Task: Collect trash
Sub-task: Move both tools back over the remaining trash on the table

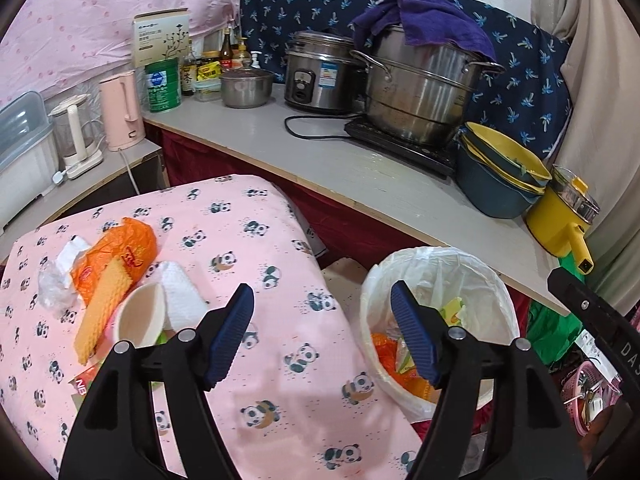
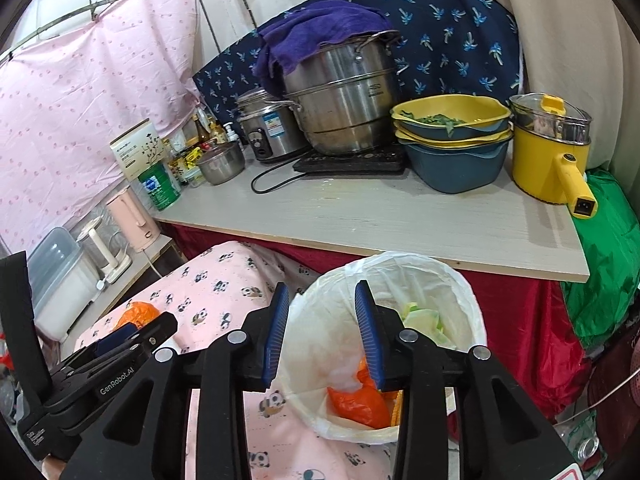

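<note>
Trash lies on a pink panda-print cloth (image 1: pixel 280 240): an orange plastic bag (image 1: pixel 120 252), a yellow ridged wrapper (image 1: pixel 102 312), a paper cup (image 1: pixel 140 316) on its side, white tissue (image 1: pixel 180 296) and clear plastic (image 1: pixel 52 284). My left gripper (image 1: pixel 322 336) is open and empty, right of this pile, between it and the bin. The white-lined bin (image 1: pixel 500 292) holds orange and green scraps. My right gripper (image 2: pixel 324 336) hangs open over the bin (image 2: pixel 460 280), nothing between its fingers. An orange bag (image 2: pixel 360 400) lies inside below it.
A white countertop (image 2: pixel 400 220) behind the bin carries a steel steamer pot (image 2: pixel 344 96), rice cooker (image 2: pixel 268 128), stacked blue-yellow bowls (image 2: pixel 452 152) and a yellow pot (image 2: pixel 548 160). A pink kettle (image 1: pixel 120 112) and blender (image 1: pixel 76 136) stand on a lower shelf at the left.
</note>
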A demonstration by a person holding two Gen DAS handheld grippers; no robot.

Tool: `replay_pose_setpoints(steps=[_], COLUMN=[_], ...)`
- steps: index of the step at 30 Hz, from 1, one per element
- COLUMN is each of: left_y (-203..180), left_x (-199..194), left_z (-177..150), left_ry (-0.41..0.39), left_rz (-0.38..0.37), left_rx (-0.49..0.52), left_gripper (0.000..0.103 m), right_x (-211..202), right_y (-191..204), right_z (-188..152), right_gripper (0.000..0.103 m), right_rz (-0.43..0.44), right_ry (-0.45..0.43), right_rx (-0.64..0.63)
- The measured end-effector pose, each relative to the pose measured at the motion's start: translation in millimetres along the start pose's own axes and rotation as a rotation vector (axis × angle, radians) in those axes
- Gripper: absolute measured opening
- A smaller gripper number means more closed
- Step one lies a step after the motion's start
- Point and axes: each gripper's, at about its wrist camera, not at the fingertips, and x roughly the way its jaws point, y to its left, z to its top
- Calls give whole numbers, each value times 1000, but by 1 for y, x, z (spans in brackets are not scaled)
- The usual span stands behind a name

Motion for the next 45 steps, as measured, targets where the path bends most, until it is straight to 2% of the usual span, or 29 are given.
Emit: replay_pose_setpoints(steps=[18,23,37,45], left_y=[105,134,222,255], left_x=[-33,-37,-31,-20], left_z=[-10,-18,-57,-73], left_ry=[-29,-26,65,113], left_rz=[153,202,326,347], left_rx=[-109,-130,-195,-211], left_gripper=[67,67,68,68], right_x=[11,17,52,88], right_y=[106,132,211,252], right_z=[-23,-34,-84,-114], right_gripper=[34,37,37,37], right_rz=[122,149,244,294], right_ry=[59,83,215,308], right_rx=[-142,-176,-288,-328])
